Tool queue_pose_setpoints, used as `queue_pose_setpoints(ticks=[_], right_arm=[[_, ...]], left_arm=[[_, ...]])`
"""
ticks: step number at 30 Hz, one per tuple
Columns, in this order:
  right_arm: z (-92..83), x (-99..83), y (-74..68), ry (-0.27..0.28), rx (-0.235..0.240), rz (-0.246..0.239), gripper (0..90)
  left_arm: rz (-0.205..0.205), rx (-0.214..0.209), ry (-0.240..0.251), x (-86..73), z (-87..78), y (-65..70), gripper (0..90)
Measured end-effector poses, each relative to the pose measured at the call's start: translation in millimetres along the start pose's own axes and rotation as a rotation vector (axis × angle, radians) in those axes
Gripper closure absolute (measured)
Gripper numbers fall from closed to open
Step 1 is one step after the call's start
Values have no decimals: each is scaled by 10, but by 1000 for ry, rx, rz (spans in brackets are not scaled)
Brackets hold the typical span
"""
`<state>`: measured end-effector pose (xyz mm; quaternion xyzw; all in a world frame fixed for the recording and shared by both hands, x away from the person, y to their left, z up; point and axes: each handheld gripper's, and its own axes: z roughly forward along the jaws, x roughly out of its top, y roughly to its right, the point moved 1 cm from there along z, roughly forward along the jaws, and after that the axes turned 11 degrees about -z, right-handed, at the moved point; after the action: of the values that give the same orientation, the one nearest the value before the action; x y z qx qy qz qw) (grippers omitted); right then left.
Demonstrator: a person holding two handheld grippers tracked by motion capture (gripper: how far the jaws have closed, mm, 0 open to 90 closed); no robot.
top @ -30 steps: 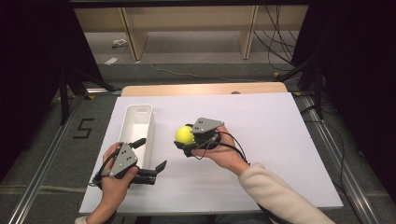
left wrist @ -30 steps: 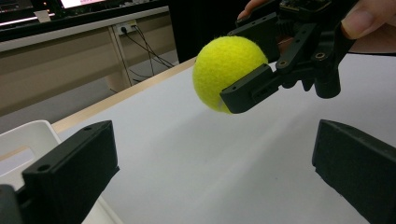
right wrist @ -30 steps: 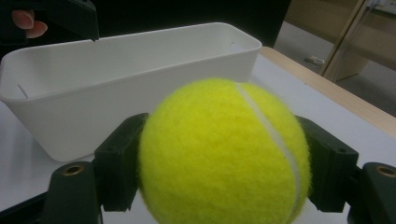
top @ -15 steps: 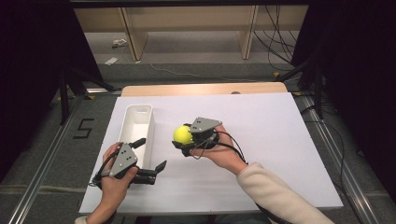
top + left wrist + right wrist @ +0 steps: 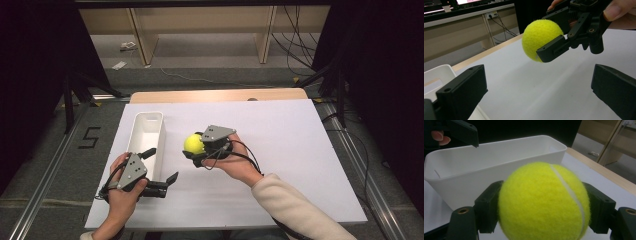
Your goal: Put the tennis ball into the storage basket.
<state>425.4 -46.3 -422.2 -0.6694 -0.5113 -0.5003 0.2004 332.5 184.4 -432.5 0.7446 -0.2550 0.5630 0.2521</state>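
Observation:
A yellow tennis ball (image 5: 193,144) hangs just above the white table, with my right gripper (image 5: 196,149) shut on it. In the right gripper view the ball (image 5: 544,202) sits between both black pads, close in front of a long white bin (image 5: 494,170). The bin (image 5: 145,137) lies lengthwise at the table's left and looks empty. My left gripper (image 5: 161,165) stands open near the bin's near end, nothing between its jaws. In the left gripper view the ball (image 5: 541,40) and the right gripper (image 5: 574,32) show ahead, beyond my own spread jaws (image 5: 537,100).
The white tabletop (image 5: 300,165) spreads to the right of both hands. A wooden strip (image 5: 220,95) runs along its far edge. Cables and black stands (image 5: 330,75) are on the floor beyond the table.
My right gripper has drifted slightly left toward the bin with the ball in it. The left gripper has not moved.

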Motion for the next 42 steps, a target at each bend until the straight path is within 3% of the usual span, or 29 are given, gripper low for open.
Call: queue_pose_setpoints(ticks=[42], right_arm=[[80,90,-3,20,8,2,267]], left_arm=[[2,0,-1,2,-4,7,0]])
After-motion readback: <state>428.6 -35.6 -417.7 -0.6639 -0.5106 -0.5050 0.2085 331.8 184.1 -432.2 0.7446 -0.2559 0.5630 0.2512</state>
